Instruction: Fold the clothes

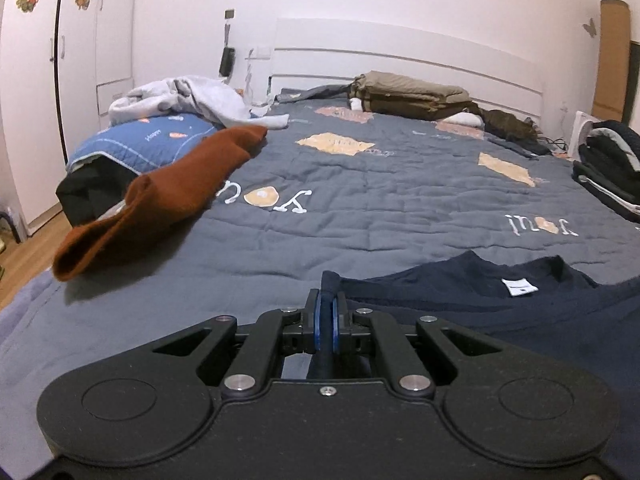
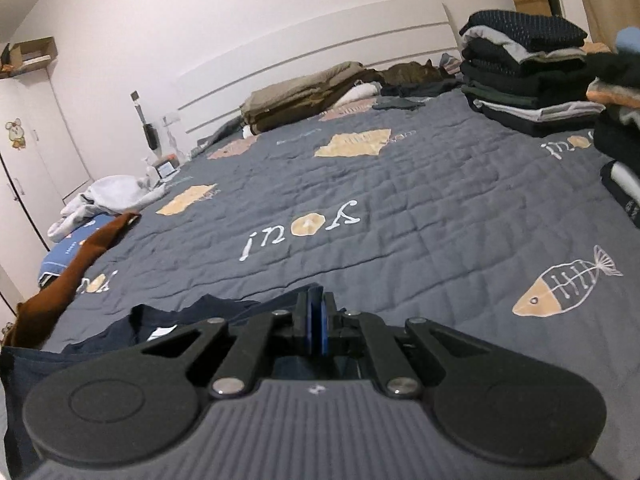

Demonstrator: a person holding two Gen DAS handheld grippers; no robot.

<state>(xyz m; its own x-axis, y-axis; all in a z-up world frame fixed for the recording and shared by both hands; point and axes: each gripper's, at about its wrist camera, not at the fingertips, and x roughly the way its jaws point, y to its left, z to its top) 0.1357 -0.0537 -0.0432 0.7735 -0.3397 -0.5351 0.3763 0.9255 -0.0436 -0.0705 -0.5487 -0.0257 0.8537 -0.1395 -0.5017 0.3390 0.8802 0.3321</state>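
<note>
A navy T-shirt (image 1: 500,300) with a white neck label lies at the near edge of the bed. My left gripper (image 1: 327,304) is shut on the shirt's left shoulder edge; dark cloth runs between its blue pads. In the right wrist view the same navy T-shirt (image 2: 192,320) spreads to the left, and my right gripper (image 2: 317,312) is shut on its right edge, with cloth pinched between the pads. Both grippers point across the grey-blue quilt (image 1: 360,208) toward the headboard.
A rust-brown garment (image 1: 168,192) lies at the left over a blue pillow (image 1: 140,140) and a grey sweatshirt (image 1: 188,98). Folded olive bedding (image 1: 408,94) sits by the headboard. A stack of folded dark clothes (image 2: 528,72) stands at the right edge.
</note>
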